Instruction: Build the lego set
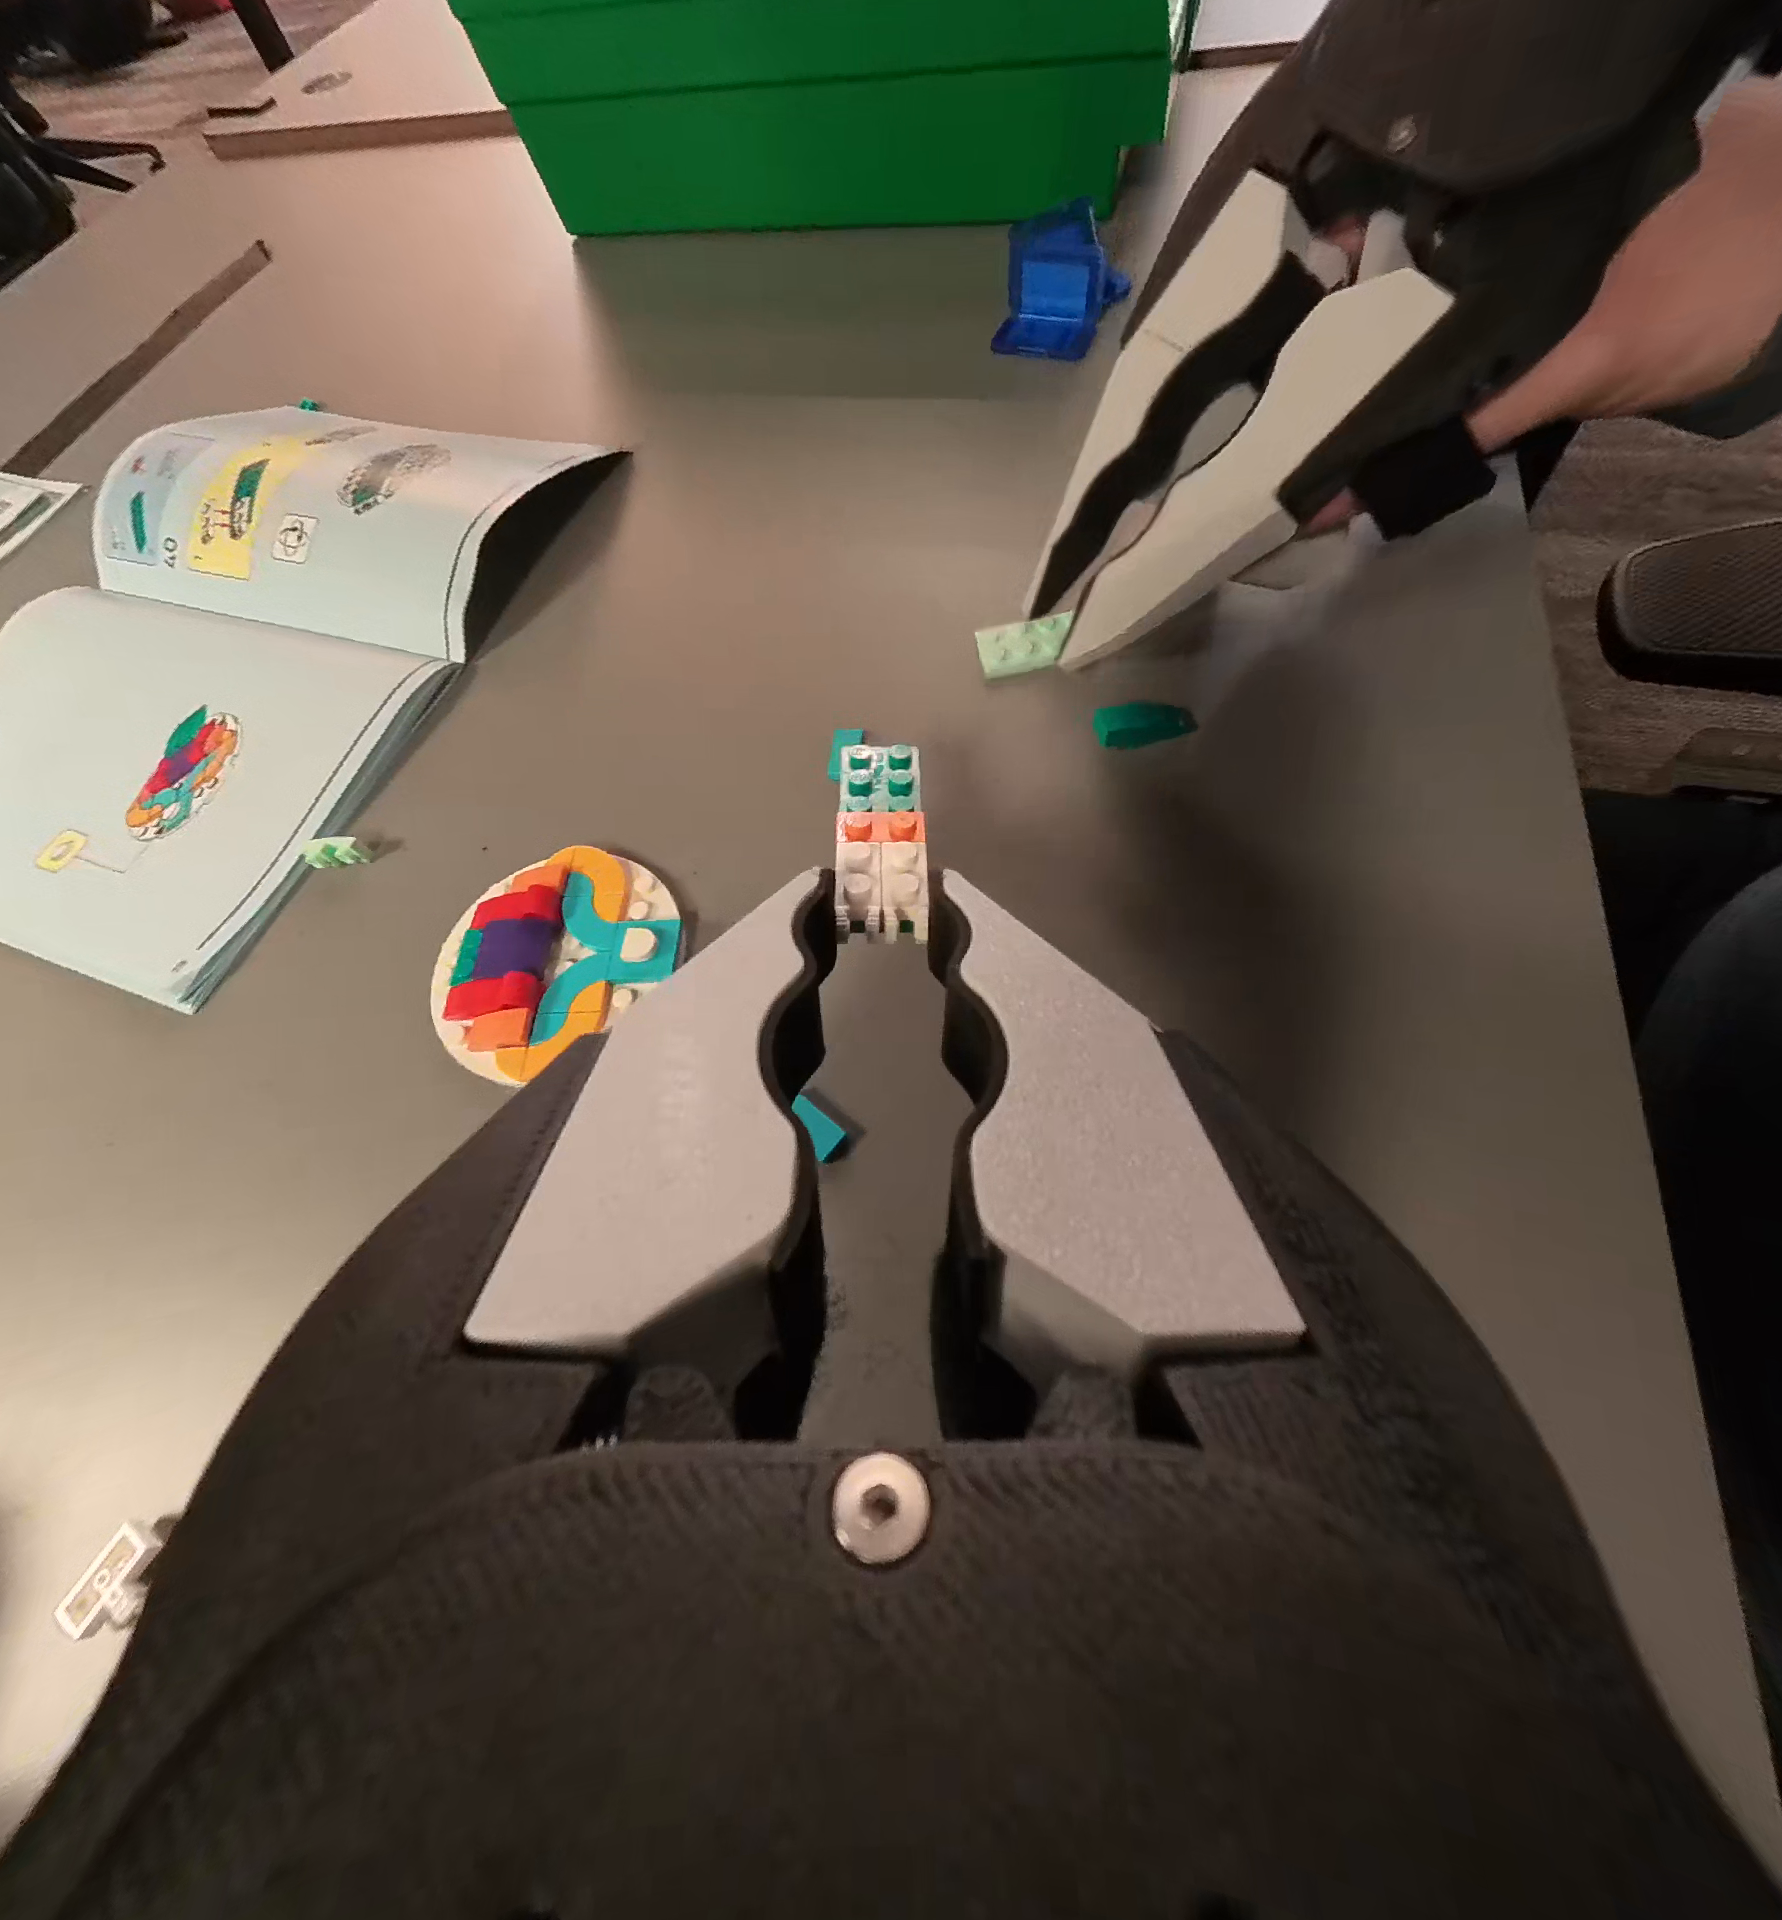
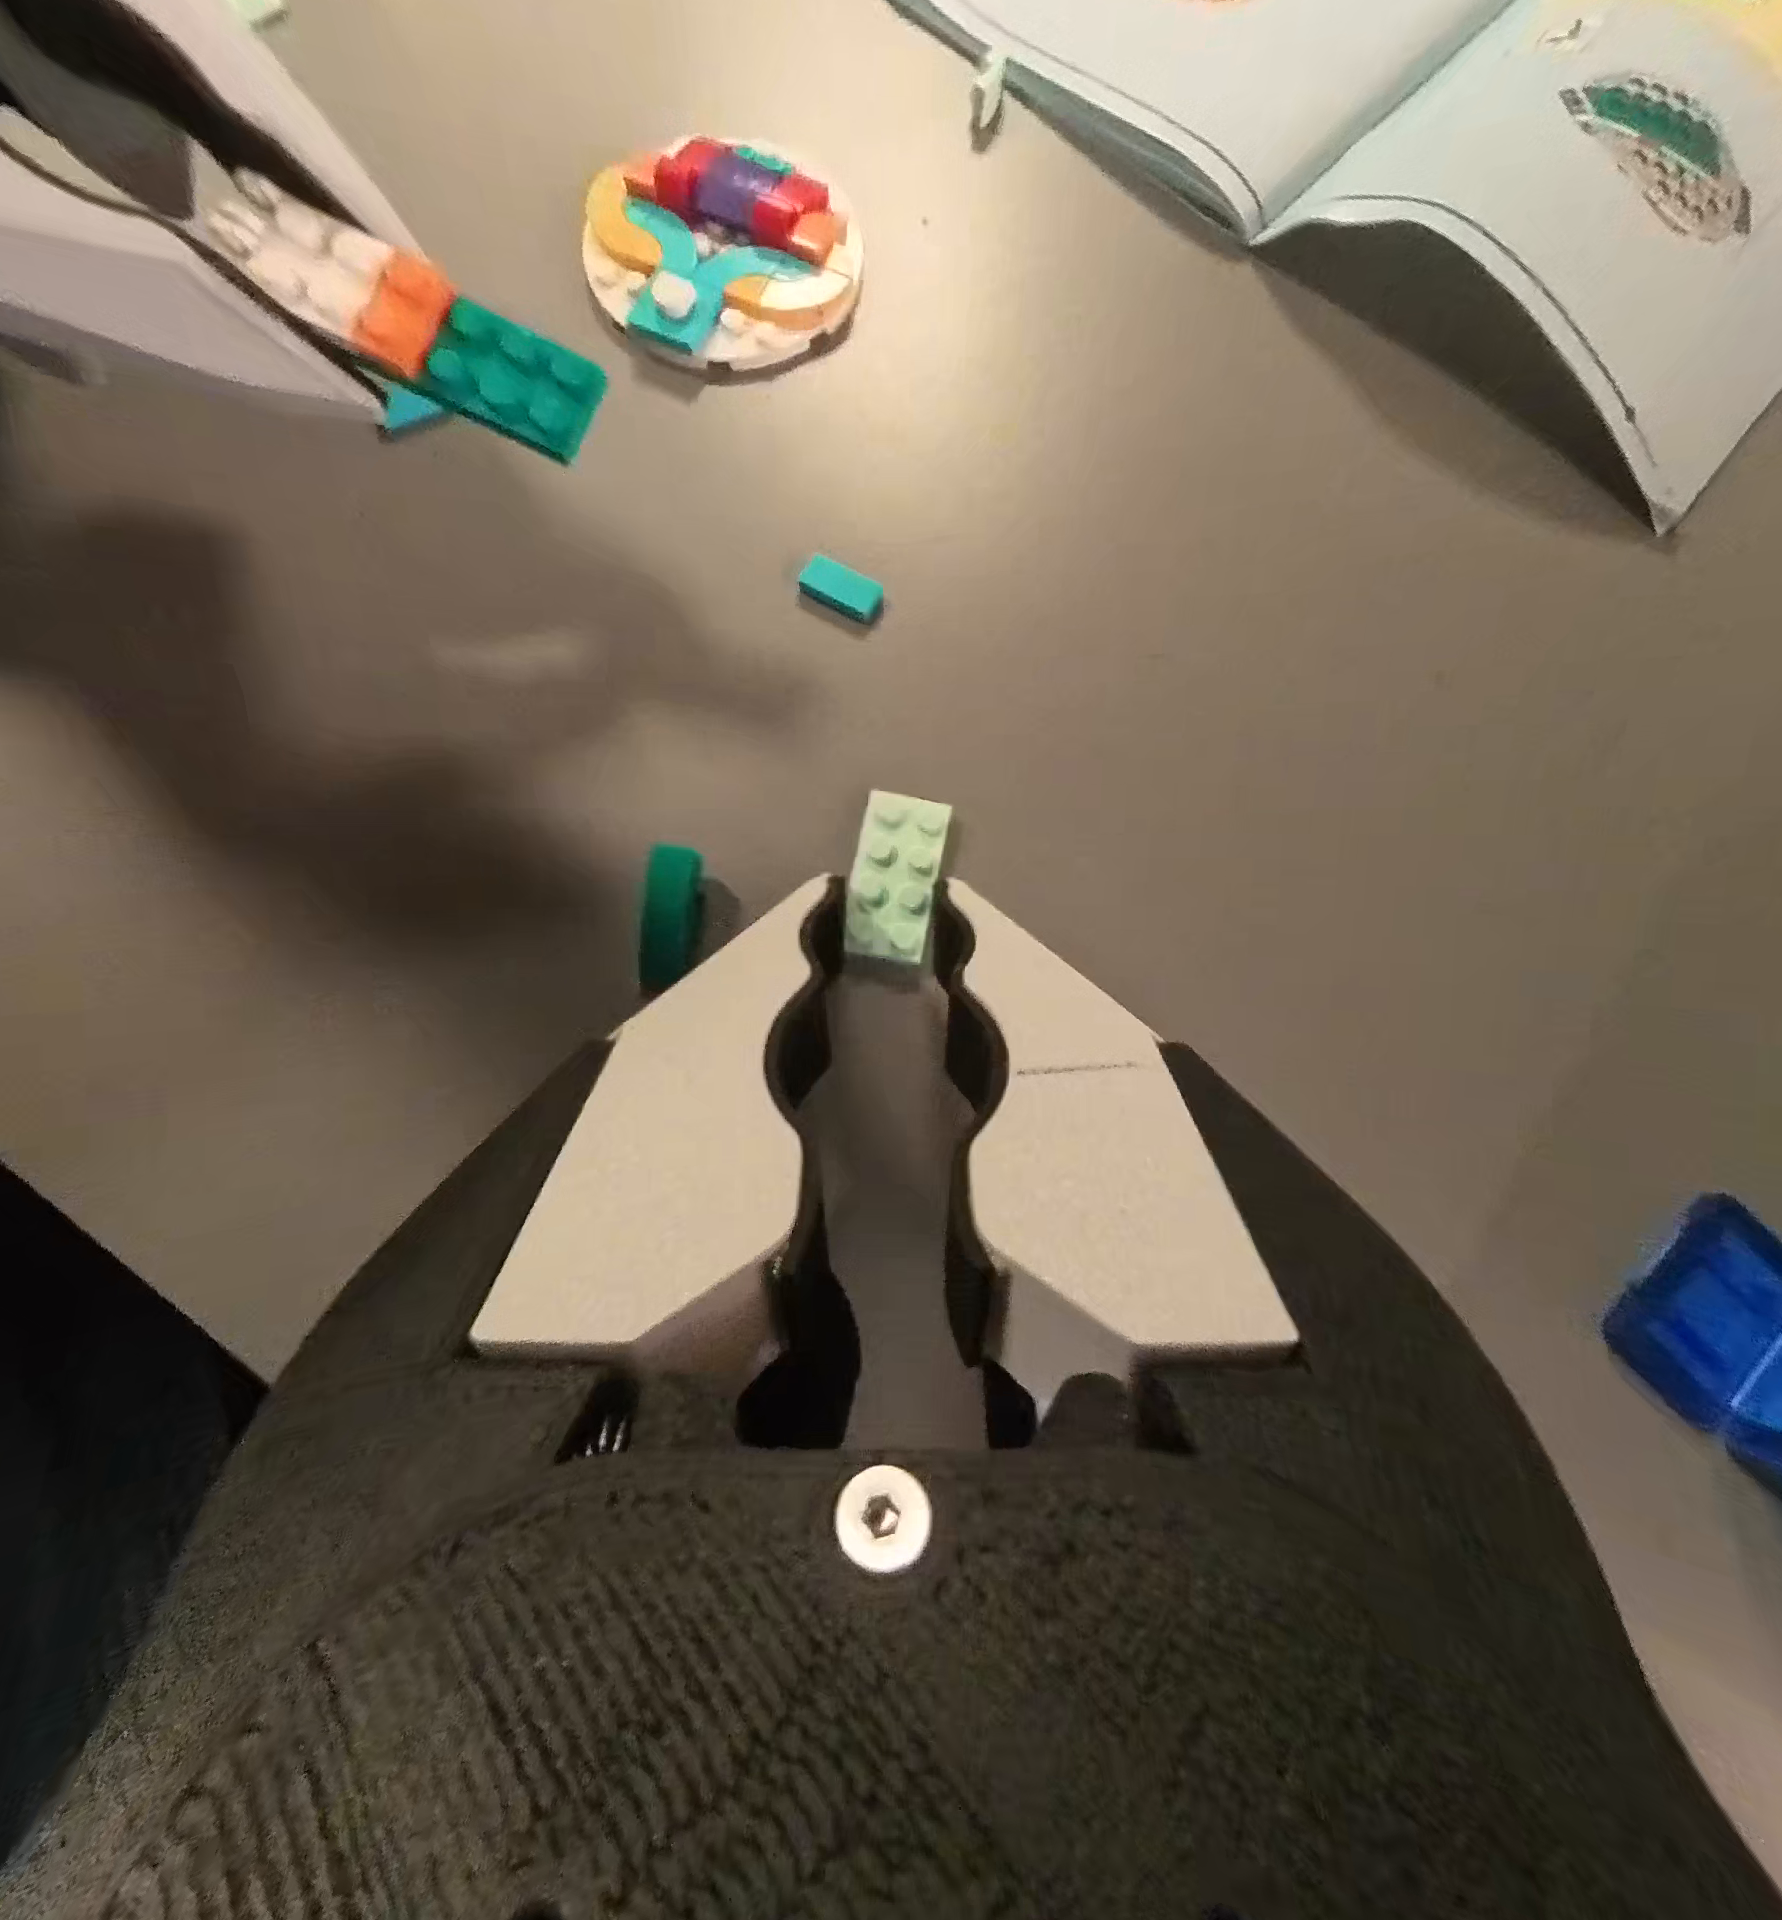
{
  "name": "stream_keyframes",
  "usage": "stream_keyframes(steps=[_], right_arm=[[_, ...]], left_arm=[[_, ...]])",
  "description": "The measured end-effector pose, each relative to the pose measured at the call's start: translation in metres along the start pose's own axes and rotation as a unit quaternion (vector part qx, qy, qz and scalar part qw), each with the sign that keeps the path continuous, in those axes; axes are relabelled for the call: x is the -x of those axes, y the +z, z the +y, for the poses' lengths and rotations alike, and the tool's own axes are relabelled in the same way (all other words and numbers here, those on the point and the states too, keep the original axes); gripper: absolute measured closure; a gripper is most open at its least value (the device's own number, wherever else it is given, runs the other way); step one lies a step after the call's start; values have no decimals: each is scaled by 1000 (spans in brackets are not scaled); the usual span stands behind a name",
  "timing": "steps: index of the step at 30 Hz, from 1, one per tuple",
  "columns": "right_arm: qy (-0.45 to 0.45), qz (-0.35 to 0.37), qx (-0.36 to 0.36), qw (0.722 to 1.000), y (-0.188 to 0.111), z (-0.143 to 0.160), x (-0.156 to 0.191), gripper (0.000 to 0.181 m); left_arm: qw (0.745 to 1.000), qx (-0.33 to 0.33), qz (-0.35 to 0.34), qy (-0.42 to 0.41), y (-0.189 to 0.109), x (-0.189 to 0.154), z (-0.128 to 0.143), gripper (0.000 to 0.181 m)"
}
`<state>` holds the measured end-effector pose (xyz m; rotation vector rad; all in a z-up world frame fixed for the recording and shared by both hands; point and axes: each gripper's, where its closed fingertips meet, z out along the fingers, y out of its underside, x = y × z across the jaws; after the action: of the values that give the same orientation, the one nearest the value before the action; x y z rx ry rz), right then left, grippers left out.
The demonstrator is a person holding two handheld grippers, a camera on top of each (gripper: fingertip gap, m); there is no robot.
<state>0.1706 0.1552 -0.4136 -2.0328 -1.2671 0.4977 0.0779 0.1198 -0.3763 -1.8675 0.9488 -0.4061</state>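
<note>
Grey tabletop [image 1: 866, 499]; green box [image 1: 835, 104]; booklet [image 1: 274, 623].

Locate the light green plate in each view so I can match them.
Left wrist view: right of centre, light green plate at the tips of the far right claw.
Right wrist view: centre, plate between that view's own fingertips.
Shared landmark: round colourful build.

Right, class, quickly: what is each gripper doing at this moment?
Left gripper: closed on the white, orange and teal brick strip.
Right gripper: closed on the pale green plate.
</note>
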Motion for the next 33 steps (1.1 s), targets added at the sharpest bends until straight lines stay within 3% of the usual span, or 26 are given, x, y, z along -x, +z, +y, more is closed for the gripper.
stream_keyframes(steps=[5, 10, 14, 18, 26, 33], right_arm=[[-46, -76, 33, 996, 0, -3, 6, 167], [-165, -227, -48, 959, -25, -44, 41, 168], [-244, -286, -62, 925, -40, -71, 58, 167], [-265, -355, -35, 896, -55, -87, 69, 168], [-317, -362, 62, 875, -50, -90, 74, 167], [-335, -356, 82, 869, -46, -88, 73, 167]], left_arm=[[1000, -6, 18, -1, 1, -5, -1, 166], [998, -5, 51, 21, 4, -18, 1, 166], [992, -76, 97, 6, -7, -29, -20, 166], [985, -130, 117, 2, -18, -33, -35, 166], [981, -158, 113, -9, -26, -28, -43, 166], [982, -153, 112, -8, -25, -29, -42, 166]])
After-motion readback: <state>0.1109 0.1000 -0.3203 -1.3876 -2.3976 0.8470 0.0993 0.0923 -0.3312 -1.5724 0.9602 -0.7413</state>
